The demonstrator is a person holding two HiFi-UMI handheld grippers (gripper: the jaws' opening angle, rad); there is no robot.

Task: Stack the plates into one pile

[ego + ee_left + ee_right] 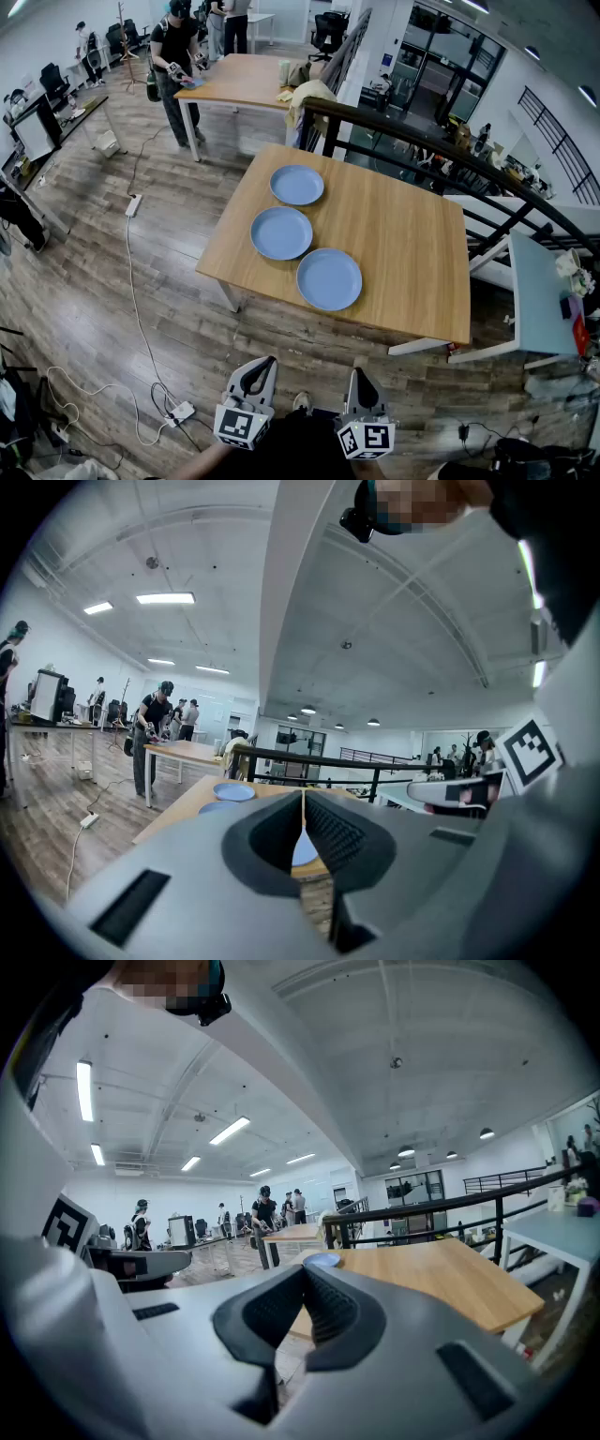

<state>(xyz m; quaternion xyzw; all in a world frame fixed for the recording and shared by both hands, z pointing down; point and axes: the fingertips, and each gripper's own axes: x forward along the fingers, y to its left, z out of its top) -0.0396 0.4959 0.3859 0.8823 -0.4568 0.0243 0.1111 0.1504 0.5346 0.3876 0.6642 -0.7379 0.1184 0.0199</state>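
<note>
At the bottom of the head view, the left gripper (265, 364) hangs short of the wooden table (412, 244), its jaws clenched together on nothing. On the tabletop three blue plates lie singly in a slanting row: the middle plate (281, 232) leftmost, the far plate (297, 185), the near plate (329, 278). The right gripper (359, 373) is likewise closed and empty, well apart from them.

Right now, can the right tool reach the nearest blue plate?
Probably not yet: the right tool hangs short of the table edge, and the nearest plate lies further in. Nothing blocks the way.
</note>
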